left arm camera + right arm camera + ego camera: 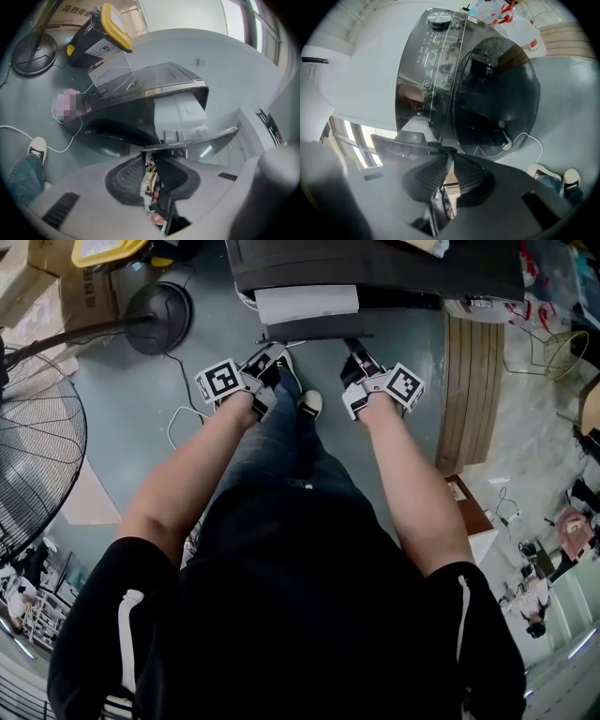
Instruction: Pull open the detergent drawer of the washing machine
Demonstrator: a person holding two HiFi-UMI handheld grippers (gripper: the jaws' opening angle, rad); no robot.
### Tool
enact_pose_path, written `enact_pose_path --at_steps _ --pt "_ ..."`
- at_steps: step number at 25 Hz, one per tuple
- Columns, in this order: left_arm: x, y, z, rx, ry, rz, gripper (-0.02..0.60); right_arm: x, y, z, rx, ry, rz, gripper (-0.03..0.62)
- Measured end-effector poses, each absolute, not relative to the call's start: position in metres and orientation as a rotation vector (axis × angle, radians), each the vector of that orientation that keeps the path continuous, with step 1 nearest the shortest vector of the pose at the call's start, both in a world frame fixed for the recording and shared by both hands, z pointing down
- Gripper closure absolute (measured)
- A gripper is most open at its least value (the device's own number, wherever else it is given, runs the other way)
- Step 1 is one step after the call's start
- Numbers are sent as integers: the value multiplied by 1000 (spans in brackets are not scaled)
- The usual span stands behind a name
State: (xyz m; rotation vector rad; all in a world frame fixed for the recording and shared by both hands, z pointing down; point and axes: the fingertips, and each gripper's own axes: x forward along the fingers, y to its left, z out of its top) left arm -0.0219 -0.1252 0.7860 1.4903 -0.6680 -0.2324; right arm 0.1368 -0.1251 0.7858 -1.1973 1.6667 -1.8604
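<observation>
At washer front | left claw, right claw clamp pulled-out detergent drawer

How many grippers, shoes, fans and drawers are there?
Grippers: 2, left gripper, right gripper
Shoes: 2
Fan: 1
Drawer: 1
Total: 6
</observation>
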Motion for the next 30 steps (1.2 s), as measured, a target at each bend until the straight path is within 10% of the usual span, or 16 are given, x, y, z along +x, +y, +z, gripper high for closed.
enact_pose_path --at_steps 30 --pt "-9 -47 781 1469 -632 -273 500 143 -44 792 -1179 1659 -1943 536"
